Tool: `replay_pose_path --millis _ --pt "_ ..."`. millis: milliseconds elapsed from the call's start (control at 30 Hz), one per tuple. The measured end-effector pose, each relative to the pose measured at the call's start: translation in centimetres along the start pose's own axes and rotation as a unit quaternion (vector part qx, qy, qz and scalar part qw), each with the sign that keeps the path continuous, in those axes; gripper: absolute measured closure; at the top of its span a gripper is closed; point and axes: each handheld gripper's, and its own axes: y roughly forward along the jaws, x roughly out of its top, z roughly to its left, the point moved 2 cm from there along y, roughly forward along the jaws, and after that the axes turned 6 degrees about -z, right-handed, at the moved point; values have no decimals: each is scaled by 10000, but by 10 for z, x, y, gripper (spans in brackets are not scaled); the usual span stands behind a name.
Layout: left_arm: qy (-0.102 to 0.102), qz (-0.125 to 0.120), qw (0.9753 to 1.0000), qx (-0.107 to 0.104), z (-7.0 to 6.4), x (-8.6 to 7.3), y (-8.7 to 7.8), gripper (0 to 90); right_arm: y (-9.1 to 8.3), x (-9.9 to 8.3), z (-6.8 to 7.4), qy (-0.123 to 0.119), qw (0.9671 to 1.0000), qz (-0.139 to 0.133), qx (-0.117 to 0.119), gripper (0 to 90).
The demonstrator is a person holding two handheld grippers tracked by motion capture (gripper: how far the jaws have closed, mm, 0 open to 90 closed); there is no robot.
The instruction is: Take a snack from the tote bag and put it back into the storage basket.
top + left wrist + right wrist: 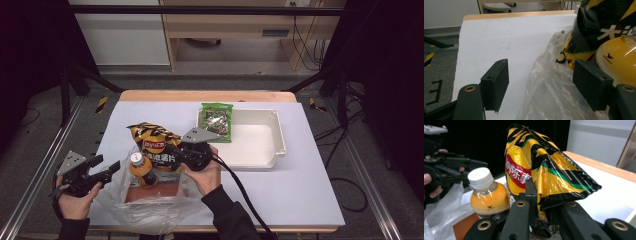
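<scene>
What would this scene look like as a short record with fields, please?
Work in hand: taking a chip bag out of a clear plastic bag
Right gripper: shut on the chip bag
Left gripper: open, its jaws astride the plastic bag's edge
Also in the plastic bag: orange drink bottle with white cap
Tray: white bin, a green snack packet lying over its left rim
Surface: white table

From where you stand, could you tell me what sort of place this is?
Probably a lab recording rig: a white-covered table in a dark metal frame, cables across the floor, and handheld grippers at work.
</scene>
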Motion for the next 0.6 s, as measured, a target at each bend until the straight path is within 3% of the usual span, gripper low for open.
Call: replay_pose_path --millis 600 --pt "30 25 10000 -17 -1 -1 1 286 -23 34 4 24 9992 -381 93 825"
